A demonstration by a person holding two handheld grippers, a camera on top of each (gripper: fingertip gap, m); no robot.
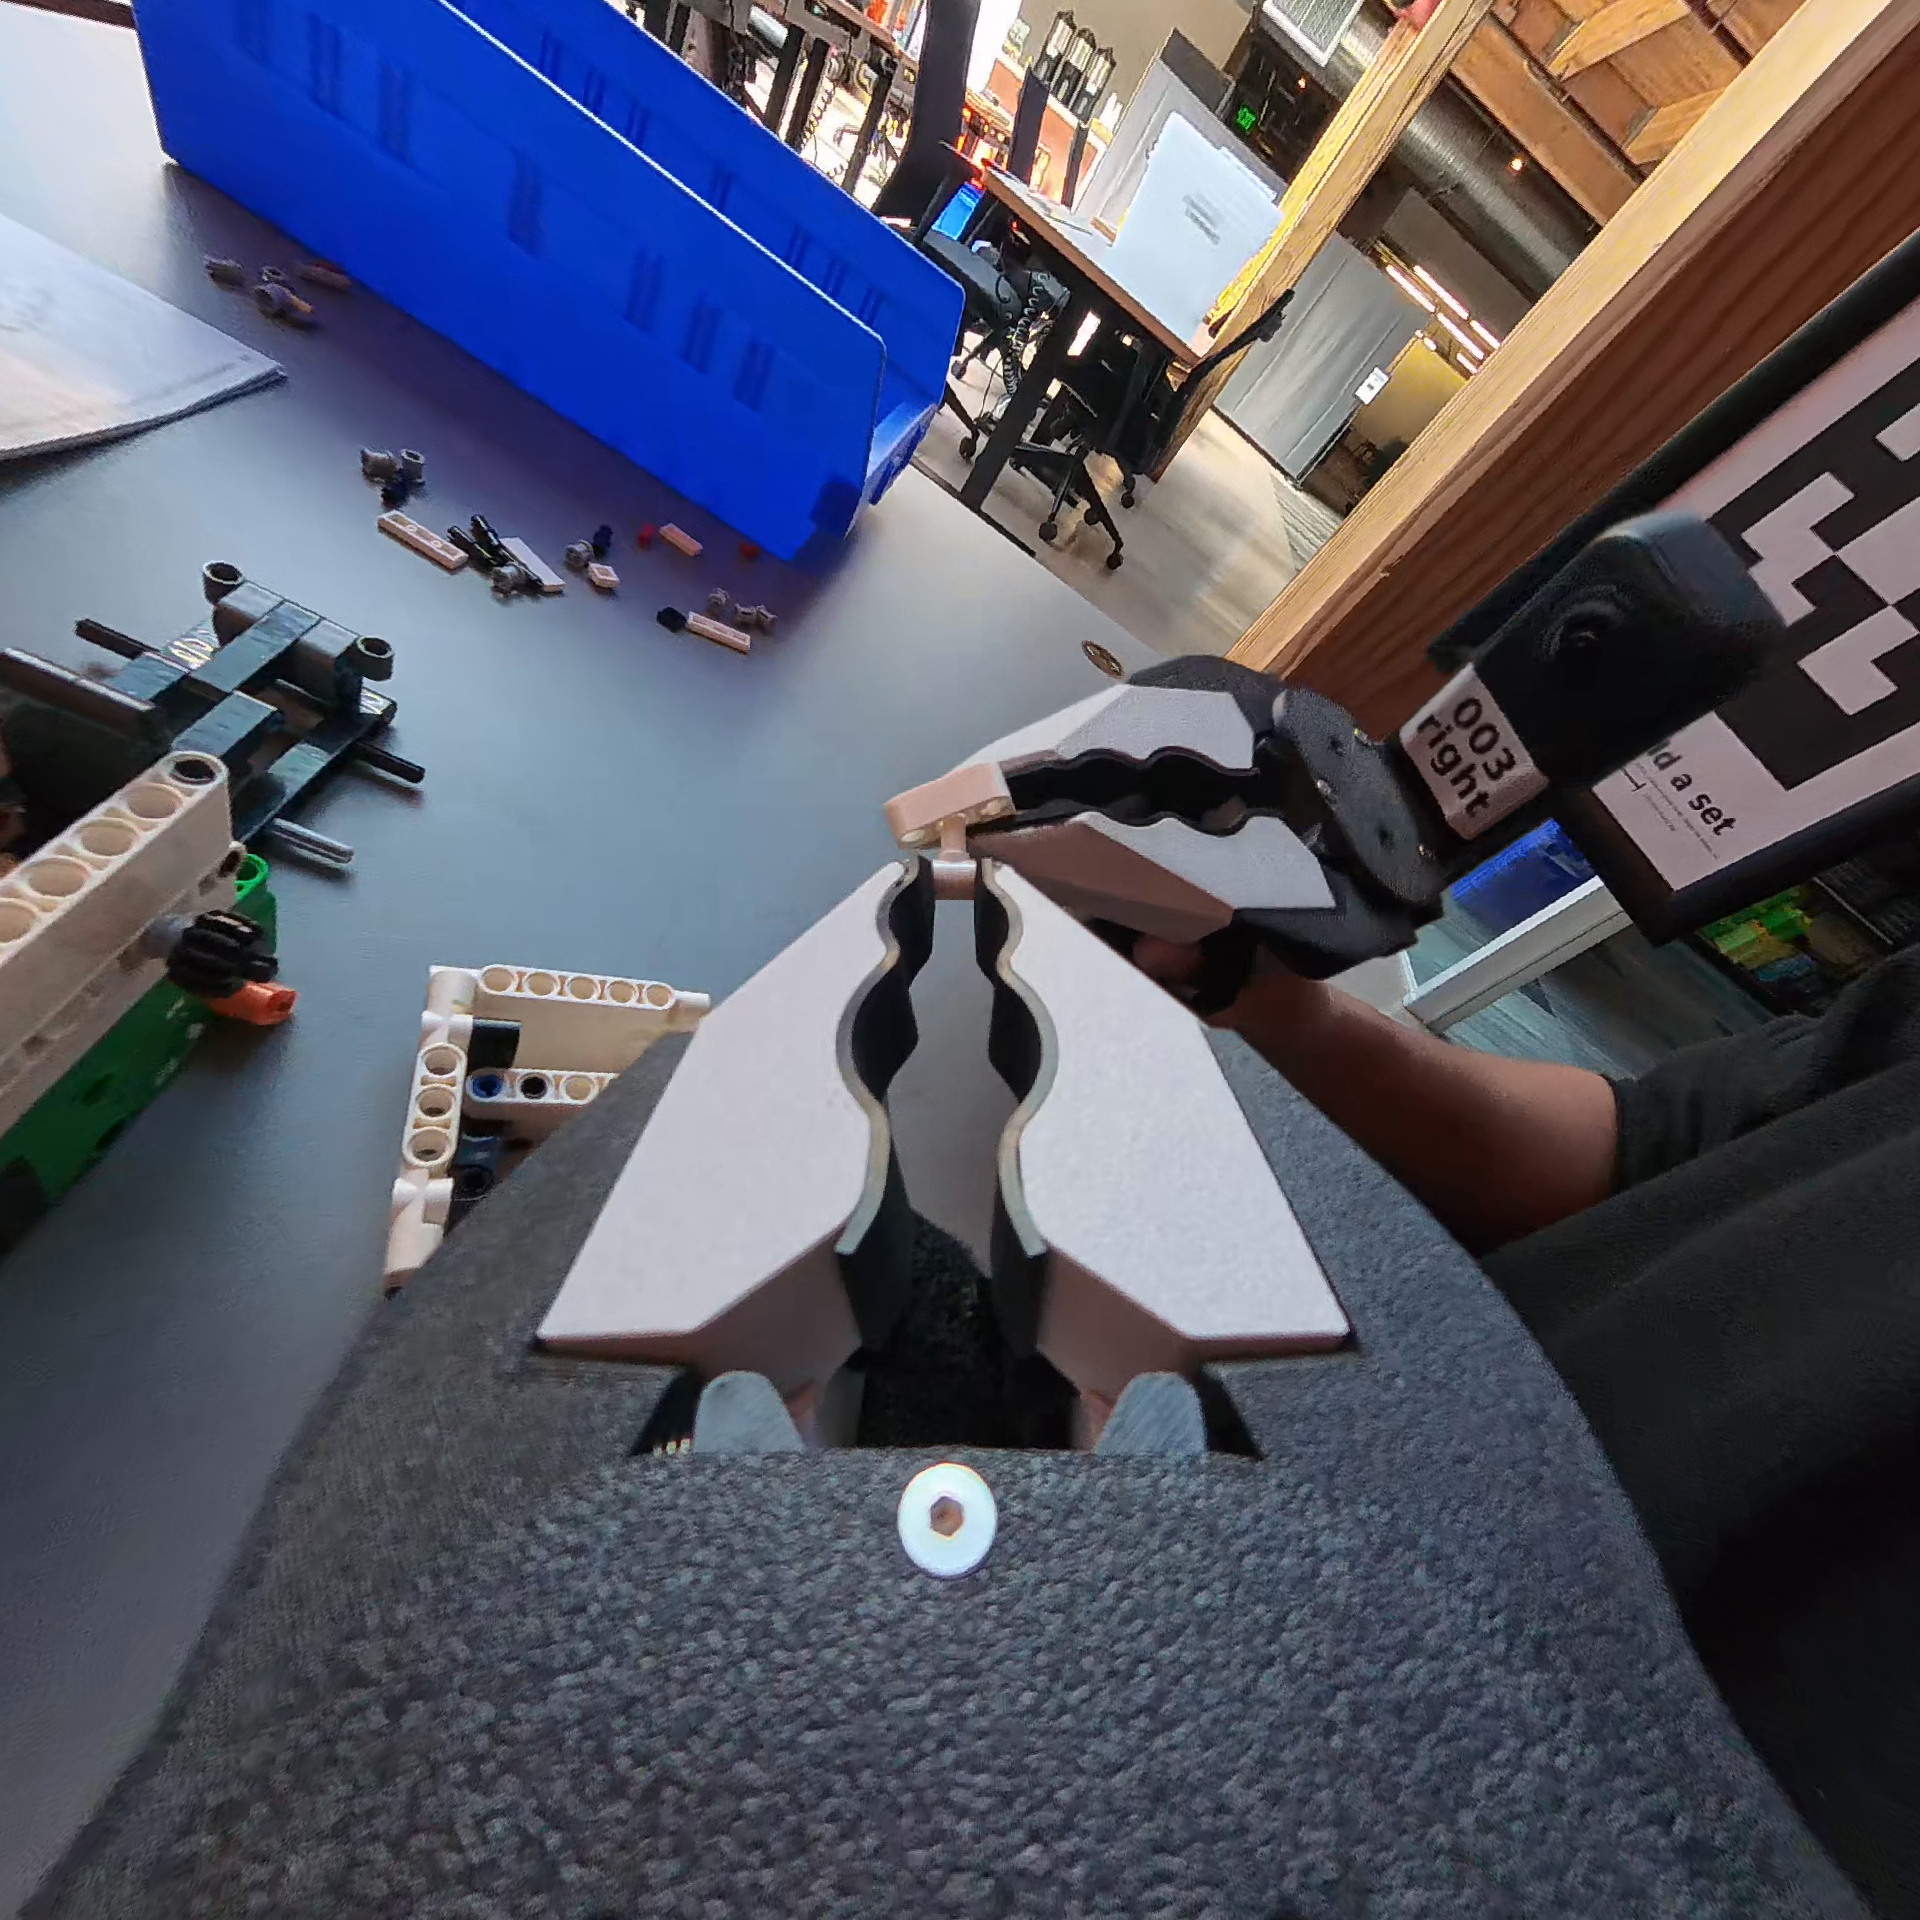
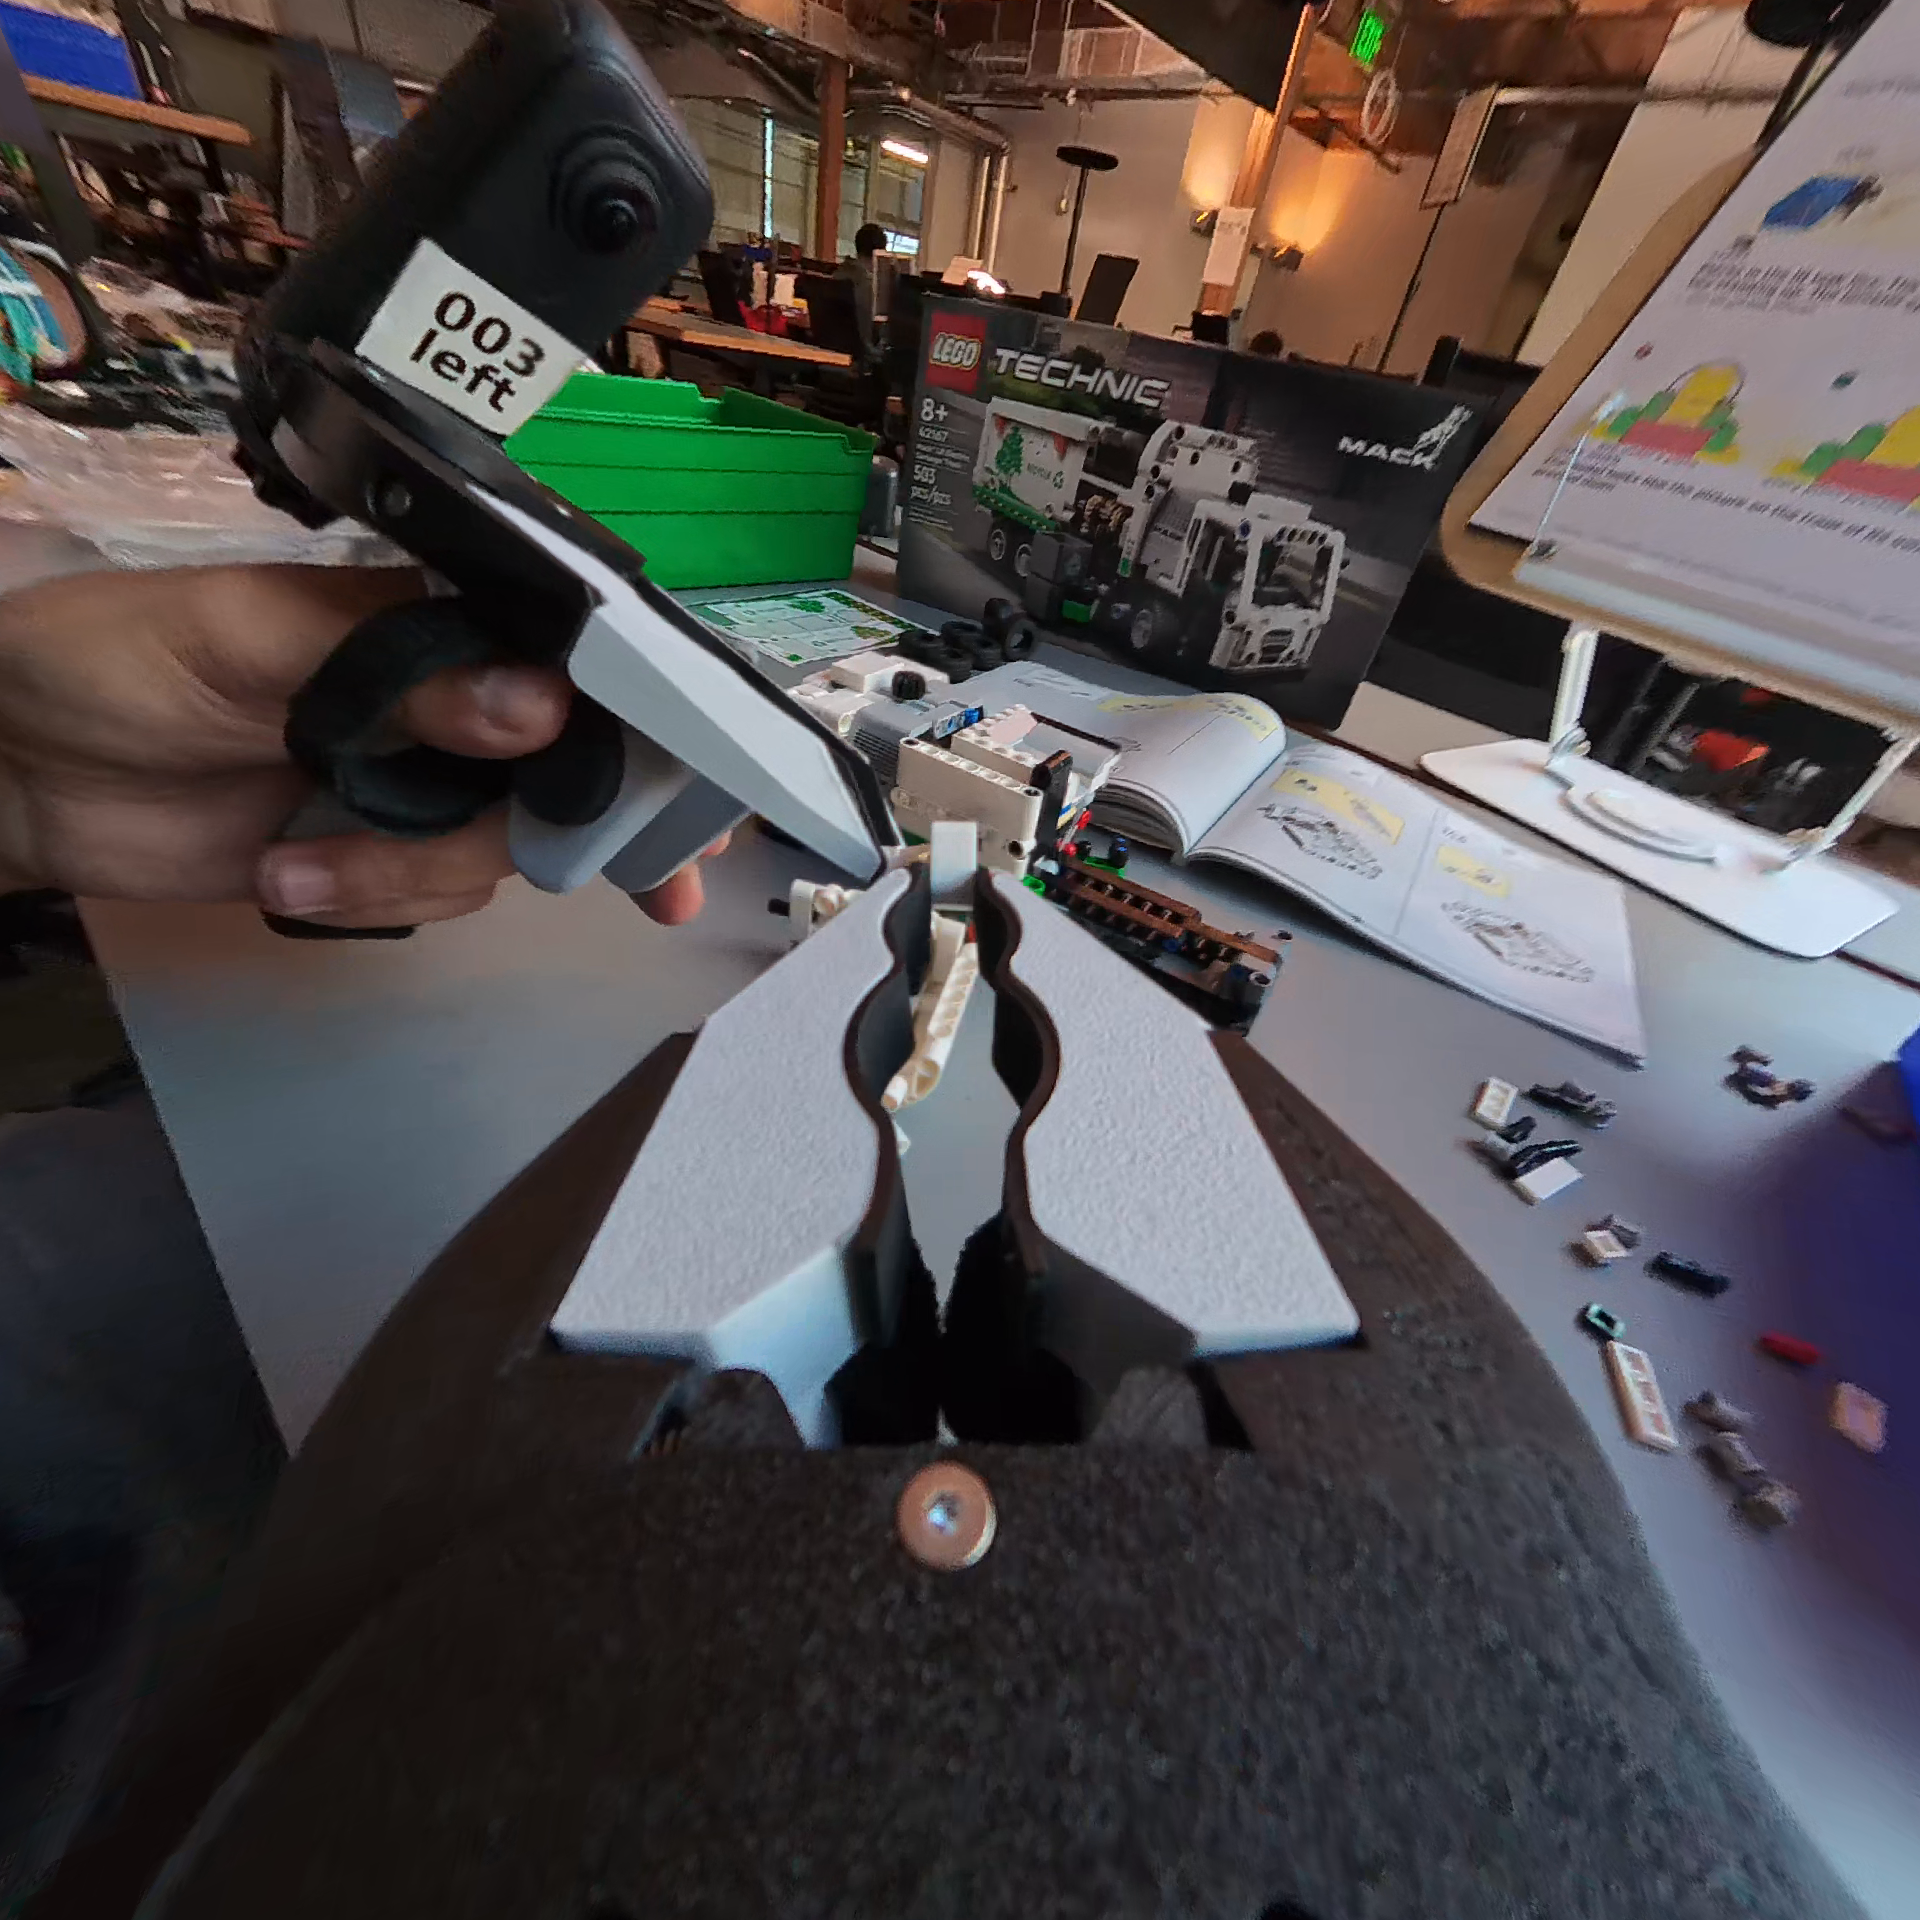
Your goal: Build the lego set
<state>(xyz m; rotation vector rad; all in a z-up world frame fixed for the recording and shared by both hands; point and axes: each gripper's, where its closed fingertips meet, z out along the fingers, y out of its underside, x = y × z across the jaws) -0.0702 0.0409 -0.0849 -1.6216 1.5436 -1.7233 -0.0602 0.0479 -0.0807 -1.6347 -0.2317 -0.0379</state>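
Both grippers are held up above the dark table [image 1: 582,852], tip to tip. My left gripper [image 1: 951,871] is shut on a small pale pin [image 1: 954,869]. My right gripper [image 1: 966,812] comes in from the right, shut on a small pale flat piece with holes [image 1: 940,802]. The pin's upper end meets the underside of that piece. In the right wrist view my right gripper [image 2: 951,881] grips the white piece [image 2: 954,847], and the left gripper [image 2: 888,847] reaches in from the upper left, held by a hand [image 2: 156,727].
A half-built model [image 1: 125,894], a white beam frame [image 1: 499,1049], loose small parts [image 1: 540,551] and a blue bin [image 1: 520,260] are on the table. The right wrist view shows a green bin [image 2: 707,478], the set's box [image 2: 1174,488], an open booklet [image 2: 1351,862] and a sign stand [image 2: 1662,831]. The grippers are tip to tip, or close to it.
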